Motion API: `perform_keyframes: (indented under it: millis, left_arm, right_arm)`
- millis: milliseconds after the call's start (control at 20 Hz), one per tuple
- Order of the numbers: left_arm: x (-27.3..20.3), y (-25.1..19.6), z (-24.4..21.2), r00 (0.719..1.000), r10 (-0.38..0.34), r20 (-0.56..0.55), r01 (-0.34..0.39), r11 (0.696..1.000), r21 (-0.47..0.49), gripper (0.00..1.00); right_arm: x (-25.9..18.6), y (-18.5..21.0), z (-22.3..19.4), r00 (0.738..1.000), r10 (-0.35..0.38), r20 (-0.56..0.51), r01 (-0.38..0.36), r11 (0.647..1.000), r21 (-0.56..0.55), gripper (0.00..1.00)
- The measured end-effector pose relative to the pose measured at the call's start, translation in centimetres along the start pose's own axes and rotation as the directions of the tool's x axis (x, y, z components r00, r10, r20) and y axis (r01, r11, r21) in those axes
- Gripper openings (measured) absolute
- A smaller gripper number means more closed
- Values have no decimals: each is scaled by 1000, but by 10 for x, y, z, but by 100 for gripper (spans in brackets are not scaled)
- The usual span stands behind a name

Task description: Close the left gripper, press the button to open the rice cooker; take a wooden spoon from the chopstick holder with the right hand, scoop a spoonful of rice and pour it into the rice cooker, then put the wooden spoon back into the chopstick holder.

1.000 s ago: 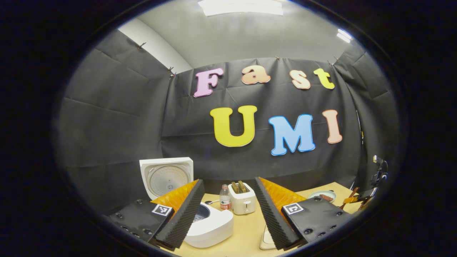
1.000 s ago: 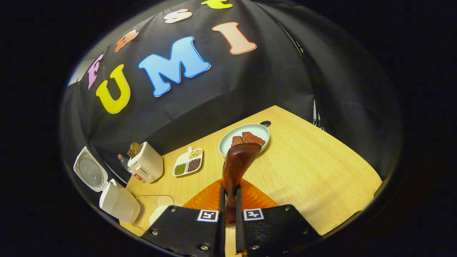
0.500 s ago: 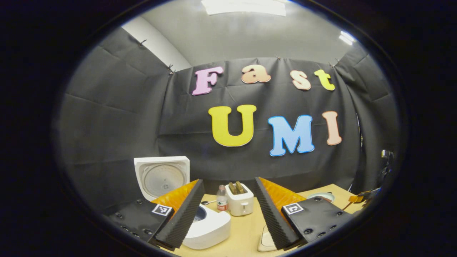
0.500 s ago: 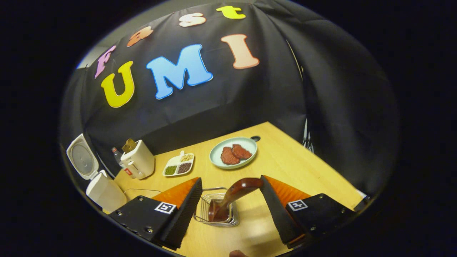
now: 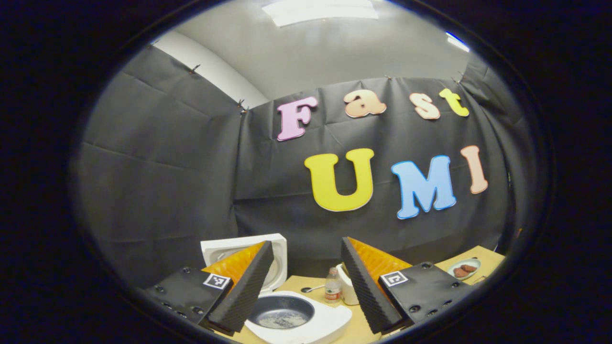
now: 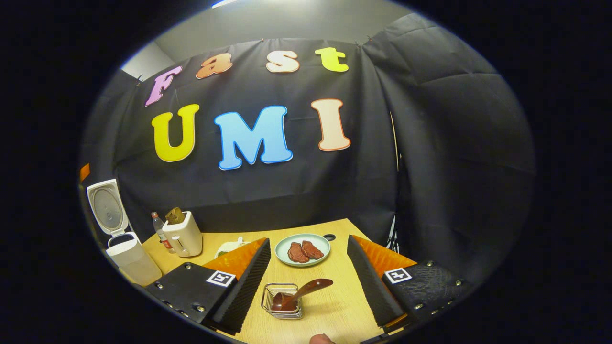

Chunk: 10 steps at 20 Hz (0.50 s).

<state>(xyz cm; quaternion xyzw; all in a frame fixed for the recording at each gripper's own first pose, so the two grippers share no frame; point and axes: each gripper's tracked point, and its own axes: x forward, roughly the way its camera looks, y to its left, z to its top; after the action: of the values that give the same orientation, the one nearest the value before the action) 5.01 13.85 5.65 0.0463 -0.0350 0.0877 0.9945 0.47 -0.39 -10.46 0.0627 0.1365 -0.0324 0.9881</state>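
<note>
The white rice cooker (image 5: pixel 330 322) stands open just below my left gripper (image 5: pixel 306 267), its lid (image 5: pixel 279 246) raised behind the left finger and a thin layer of rice in its dark pot (image 5: pixel 282 313). My left gripper is open with nothing between its fingers. In the right gripper view the cooker (image 6: pixel 131 260) sits far left with its lid (image 6: pixel 107 208) up. The wooden spoon (image 6: pixel 301 294) leans in the wire chopstick holder (image 6: pixel 282 301) on the table (image 6: pixel 334 310). My right gripper (image 6: pixel 308 267) is open above and behind the holder, apart from the spoon.
A white toaster (image 6: pixel 181 234) with bread and a water bottle (image 6: pixel 160 229) stand by the back wall. A pale plate (image 6: pixel 303 249) holds two brown pieces. A divided dish (image 6: pixel 227 247) peeks out behind my right gripper's left finger. A fingertip (image 6: pixel 321 339) shows at the bottom edge.
My right gripper opened, let go of the wooden spoon in the chopstick holder and drew up and back. My left gripper swung left and now looks down on the open cooker.
</note>
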Motion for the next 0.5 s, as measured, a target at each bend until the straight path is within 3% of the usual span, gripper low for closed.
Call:
perform_keyframes:
  millis: [250, 500]
  left_arm:
    - [63, 47, -3, 995, 99, -10, -99, 994, 53, 98]
    - [118, 75, -12, 991, 134, -31, -131, 988, 81, 98]
  right_arm:
    - [-8, 18, 10, 1000, 3, 27, -1, 999, -53, 98]
    - [-13, 39, 4, 1000, 9, 10, -8, 997, -72, 98]
